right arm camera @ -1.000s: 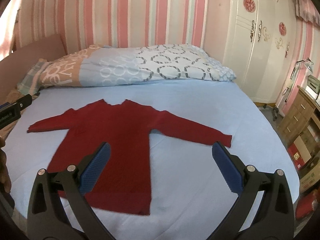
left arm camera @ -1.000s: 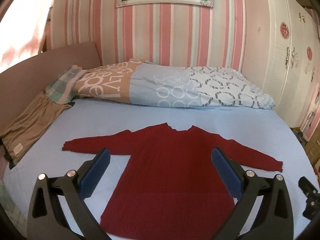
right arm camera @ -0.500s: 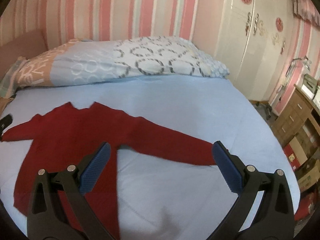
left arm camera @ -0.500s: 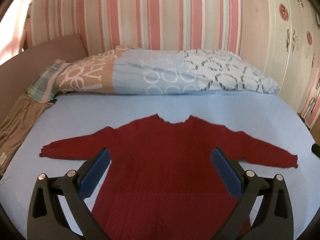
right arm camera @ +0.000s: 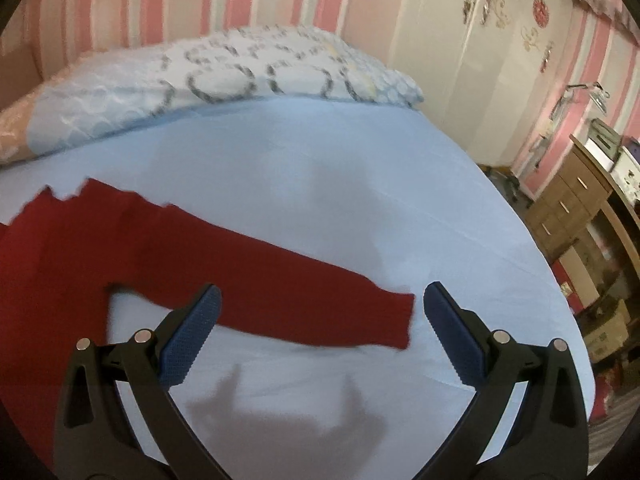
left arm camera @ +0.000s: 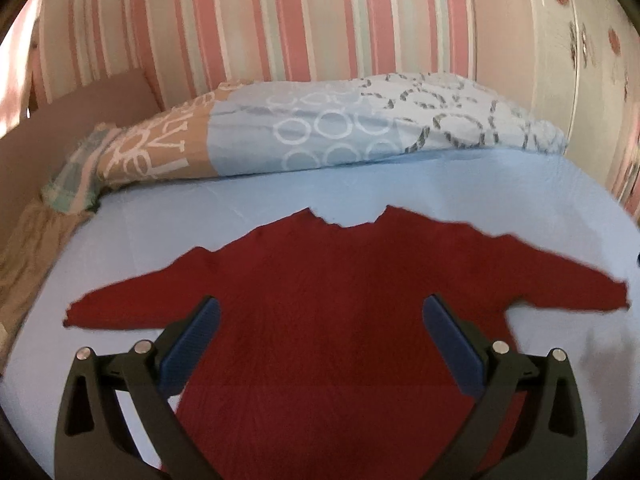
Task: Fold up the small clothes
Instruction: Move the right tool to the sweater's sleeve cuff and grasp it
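A red sweater (left arm camera: 340,300) lies flat on the blue bed (left arm camera: 240,208), sleeves spread, below the rolled quilt (left arm camera: 340,132). The left gripper (left arm camera: 320,328) hangs wide open over its body, hiding the hem. The right gripper (right arm camera: 320,316), also spread wide and empty, frames the sleeve cuff (right arm camera: 396,320); the sweater's far side is cut off there.
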The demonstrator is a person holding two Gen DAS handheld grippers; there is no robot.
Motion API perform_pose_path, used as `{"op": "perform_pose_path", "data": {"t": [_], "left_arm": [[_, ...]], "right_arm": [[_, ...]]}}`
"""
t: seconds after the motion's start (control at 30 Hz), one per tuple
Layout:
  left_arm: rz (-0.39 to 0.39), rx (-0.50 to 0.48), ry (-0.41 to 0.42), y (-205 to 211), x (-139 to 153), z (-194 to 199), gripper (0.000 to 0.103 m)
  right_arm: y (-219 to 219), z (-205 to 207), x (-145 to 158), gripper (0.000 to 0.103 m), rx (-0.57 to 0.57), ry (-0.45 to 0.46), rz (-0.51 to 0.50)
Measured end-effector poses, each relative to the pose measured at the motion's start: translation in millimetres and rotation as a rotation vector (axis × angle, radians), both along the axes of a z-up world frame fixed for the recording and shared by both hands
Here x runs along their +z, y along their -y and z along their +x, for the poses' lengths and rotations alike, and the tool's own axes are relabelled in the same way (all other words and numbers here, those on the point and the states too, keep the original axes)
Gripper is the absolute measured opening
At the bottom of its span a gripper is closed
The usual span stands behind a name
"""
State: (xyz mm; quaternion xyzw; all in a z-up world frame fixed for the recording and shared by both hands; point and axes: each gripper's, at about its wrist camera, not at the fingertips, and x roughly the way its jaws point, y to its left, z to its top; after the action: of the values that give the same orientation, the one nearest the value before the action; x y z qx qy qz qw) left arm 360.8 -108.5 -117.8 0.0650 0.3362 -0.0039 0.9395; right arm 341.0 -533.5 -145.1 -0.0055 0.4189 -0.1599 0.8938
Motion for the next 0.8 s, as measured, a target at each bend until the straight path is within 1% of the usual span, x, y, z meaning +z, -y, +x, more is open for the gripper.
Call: {"op": "perform_pose_path", "data": {"t": [0.07, 0.17, 0.23, 0.27, 0.33, 0.43, 0.5, 0.67, 0.8], "left_arm": [[0.006, -0.004, -0.012, -3, -9, -2, 0.102], [0.004, 0.005, -0.021, -9, -18, -2, 0.102], [-0.012, 0.014, -0.034, -13, -21, 3, 0.102], [-0.020, 0.022, -0.035, -15, -21, 5, 0.102], [-0.040, 0.037, -0.026, -20, -19, 10, 0.102], [-0.046, 0.051, -0.028, -25, -20, 15, 0.102], [-0.042, 0.056, -0.031, -27, -23, 17, 0.102], [-0.004, 0.040, -0.046, -28, -37, 20, 0.102], [0.003, 0.028, -0.058, -30, -48, 22, 0.102]], "right_arm": [[10, 5, -13, 0.099, -0.012, -0.026, -0.012], [28, 12, -31, 0.097, -0.020, -0.062, 0.006], [42, 18, -42, 0.096, -0.035, -0.083, 0.013], [49, 21, -47, 0.093, -0.051, -0.098, 0.017], [62, 27, -57, 0.088, -0.069, -0.113, 0.061], [79, 34, -70, 0.082, -0.116, -0.143, 0.132], [86, 37, -78, 0.082, -0.133, -0.156, 0.146], [98, 42, -94, 0.082, -0.166, -0.181, 0.177], [101, 48, -102, 0.081, -0.145, -0.198, 0.209]]}}
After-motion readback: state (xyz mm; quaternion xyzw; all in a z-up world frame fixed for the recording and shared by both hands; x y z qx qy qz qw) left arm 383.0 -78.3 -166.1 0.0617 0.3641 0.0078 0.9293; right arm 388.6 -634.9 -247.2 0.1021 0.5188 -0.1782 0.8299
